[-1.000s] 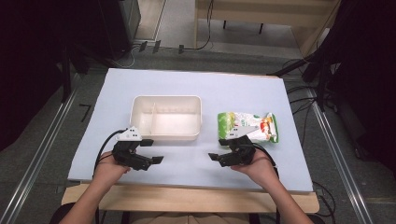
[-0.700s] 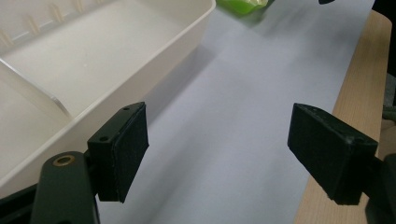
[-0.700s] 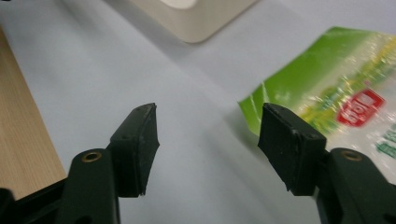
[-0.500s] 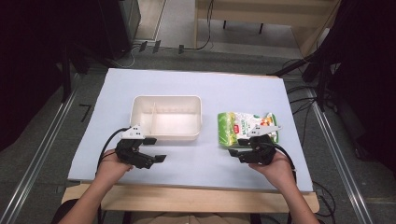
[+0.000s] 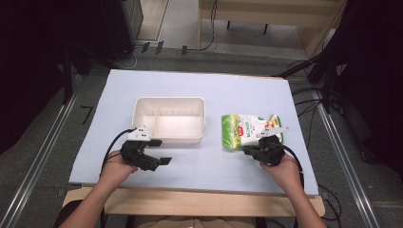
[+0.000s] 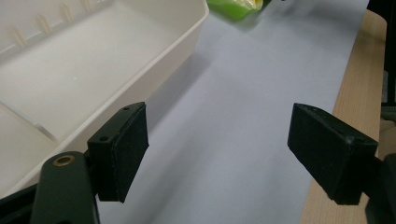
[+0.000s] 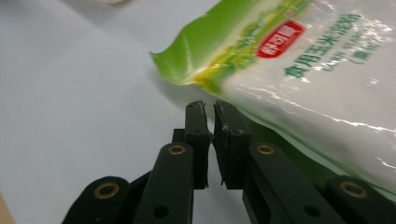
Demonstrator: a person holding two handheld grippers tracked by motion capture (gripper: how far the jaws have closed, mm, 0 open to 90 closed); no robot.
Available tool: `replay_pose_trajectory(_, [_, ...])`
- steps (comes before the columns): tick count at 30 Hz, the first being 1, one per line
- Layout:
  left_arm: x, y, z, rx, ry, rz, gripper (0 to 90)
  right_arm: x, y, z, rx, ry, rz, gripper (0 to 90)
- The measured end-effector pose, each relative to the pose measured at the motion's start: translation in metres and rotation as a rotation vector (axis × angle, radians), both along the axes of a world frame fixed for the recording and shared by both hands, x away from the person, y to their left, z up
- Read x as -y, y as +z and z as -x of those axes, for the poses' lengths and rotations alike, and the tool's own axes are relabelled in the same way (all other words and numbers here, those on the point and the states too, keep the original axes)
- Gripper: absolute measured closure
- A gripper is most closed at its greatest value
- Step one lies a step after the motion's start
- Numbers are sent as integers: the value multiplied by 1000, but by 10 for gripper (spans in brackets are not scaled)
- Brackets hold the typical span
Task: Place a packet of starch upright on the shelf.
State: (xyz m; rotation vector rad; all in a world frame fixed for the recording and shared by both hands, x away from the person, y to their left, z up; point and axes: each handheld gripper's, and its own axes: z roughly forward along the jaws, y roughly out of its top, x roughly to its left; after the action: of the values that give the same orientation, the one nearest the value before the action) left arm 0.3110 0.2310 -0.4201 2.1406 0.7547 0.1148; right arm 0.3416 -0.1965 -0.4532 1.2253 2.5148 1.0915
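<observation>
Worktop (image 5: 199,88): I saw a pale blue sheet over a wooden top, carrying everything I was working with.
Container (image 5: 169,118): a white rectangular tray with a thin divider sat left of centre on the worktop; in the left gripper view (image 6: 70,79) its near wall ran just beside my left claw's jaw.
Pouch (image 5: 249,130): a green and white bag with red label and printed text lay flat on the worktop to the right of the container, well apart from it; in the right gripper view (image 7: 299,70) its green bottom edge lay just above my jaw tips.
Left claw (image 5: 159,152): it hovered low over the worktop just in front of the container's near left corner, jaws wide apart with bare sheet between them (image 6: 217,154).
Right claw (image 5: 247,151): it sat at the pouch's near edge; its jaws had just been closing and stood nearly together, a thin slit left, with nothing between them (image 7: 210,112). The tips were just beside the pouch; I could not tell whether they touched it.
</observation>
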Motion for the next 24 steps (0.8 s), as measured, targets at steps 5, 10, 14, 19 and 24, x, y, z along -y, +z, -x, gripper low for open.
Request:
replay_pose_trajectory(5, [1,0,0,0,0,-6,210,6,-7,-13,-18,-46,-6,899])
replay_pose_trajectory(10, [1,-1,-1,-2,1,-12,210,0,-4,-20,-5,-73,2,900])
replay_pose_trajectory(14, [0,-2,0,-1,0,-14,210,-3,-5,-25,4,-70,22,900])
replay_pose_trajectory(19, [-1,-1,1,-5,7,-18,210,-6,-8,-33,19,-69,37,900])
replay_pose_trajectory(24, [-1,-2,1,-5,5,-14,210,-11,-10,-45,18,-87,40,900])
